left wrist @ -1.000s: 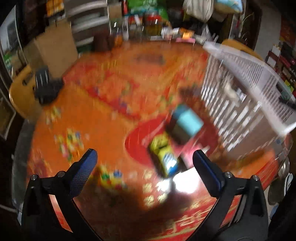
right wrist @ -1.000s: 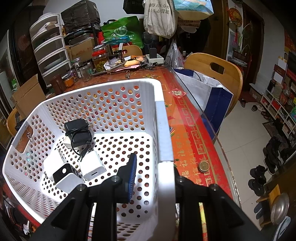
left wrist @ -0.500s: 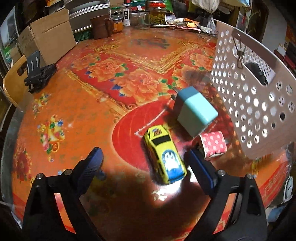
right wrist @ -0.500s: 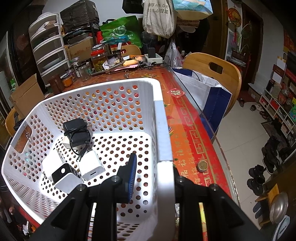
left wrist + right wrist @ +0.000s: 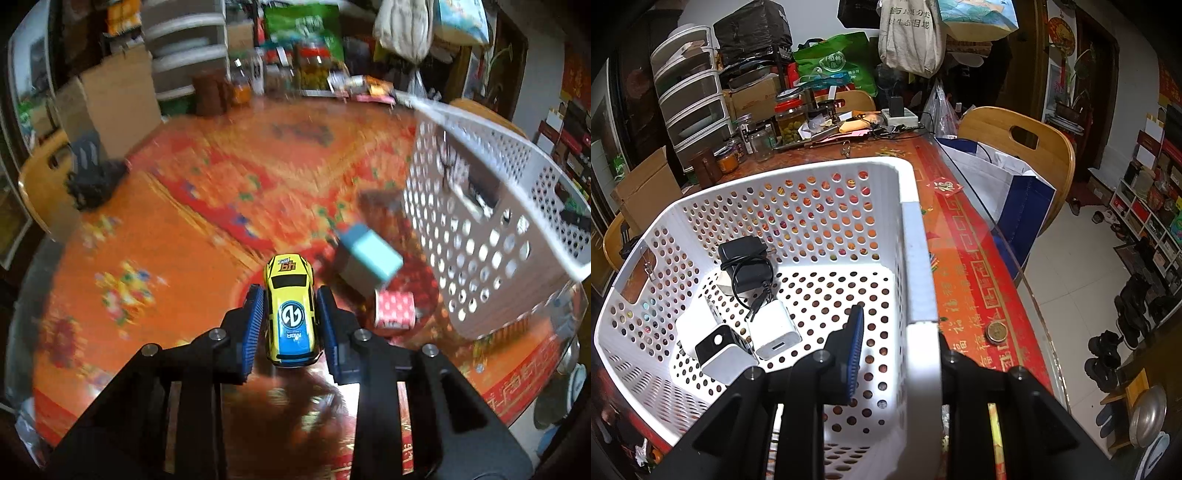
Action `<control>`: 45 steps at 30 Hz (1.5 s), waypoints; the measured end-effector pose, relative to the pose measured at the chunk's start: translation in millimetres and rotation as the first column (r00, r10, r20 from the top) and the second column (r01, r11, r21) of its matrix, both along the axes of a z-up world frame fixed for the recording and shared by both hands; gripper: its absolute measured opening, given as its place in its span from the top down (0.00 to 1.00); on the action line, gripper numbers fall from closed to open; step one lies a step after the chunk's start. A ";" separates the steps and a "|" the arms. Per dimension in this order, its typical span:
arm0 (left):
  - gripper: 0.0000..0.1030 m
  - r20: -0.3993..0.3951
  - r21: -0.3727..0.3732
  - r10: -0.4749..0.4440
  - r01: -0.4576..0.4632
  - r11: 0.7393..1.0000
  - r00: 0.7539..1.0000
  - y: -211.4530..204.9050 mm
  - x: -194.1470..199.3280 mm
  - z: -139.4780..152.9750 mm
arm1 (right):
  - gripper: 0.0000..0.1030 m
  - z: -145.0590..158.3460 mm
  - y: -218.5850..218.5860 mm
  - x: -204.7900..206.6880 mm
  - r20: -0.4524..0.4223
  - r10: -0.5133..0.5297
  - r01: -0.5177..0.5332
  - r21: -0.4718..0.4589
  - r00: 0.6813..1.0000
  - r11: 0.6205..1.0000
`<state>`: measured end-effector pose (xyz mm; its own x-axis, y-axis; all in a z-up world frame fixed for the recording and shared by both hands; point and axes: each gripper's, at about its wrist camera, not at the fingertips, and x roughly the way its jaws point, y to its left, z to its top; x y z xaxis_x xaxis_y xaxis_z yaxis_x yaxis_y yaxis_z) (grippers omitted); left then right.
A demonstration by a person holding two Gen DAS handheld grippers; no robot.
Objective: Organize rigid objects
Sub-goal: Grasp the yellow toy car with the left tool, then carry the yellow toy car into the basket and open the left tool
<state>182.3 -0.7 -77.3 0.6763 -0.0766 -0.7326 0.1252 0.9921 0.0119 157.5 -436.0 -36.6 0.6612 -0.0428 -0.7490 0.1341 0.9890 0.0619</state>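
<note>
blurred: tablecloth point(image 5: 192, 229) | hidden: right tongs' outer finger, behind basket wall point(image 5: 919, 295)

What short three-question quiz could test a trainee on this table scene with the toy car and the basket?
1. True or false: the left tongs are shut on the yellow and blue toy car.
2. What do the right tongs clamp: A) coin, B) wall of the white perforated plastic basket, C) charger?
3. Fill in: the red polka-dot roll lies beside the ___ box.

Key: 1 true; 2 B; 3 teal.
</note>
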 end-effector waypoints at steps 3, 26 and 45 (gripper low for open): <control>0.73 0.049 0.028 0.016 -0.017 0.999 0.999 1.5 -0.6 19.4 | 0.77 0.1 -0.2 -0.1 0.004 0.000 0.000 0.002 1.000 1.000; 0.73 0.228 0.196 -0.156 0.111 0.974 0.961 -92.1 11.5 143.2 | 0.77 0.5 1.0 0.2 0.005 0.001 -0.001 0.001 1.000 1.000; 0.73 -0.302 0.409 -0.327 0.431 0.804 0.896 -239.3 91.9 44.6 | 0.76 2.5 2.2 2.0 0.007 0.005 -0.005 0.005 1.000 1.000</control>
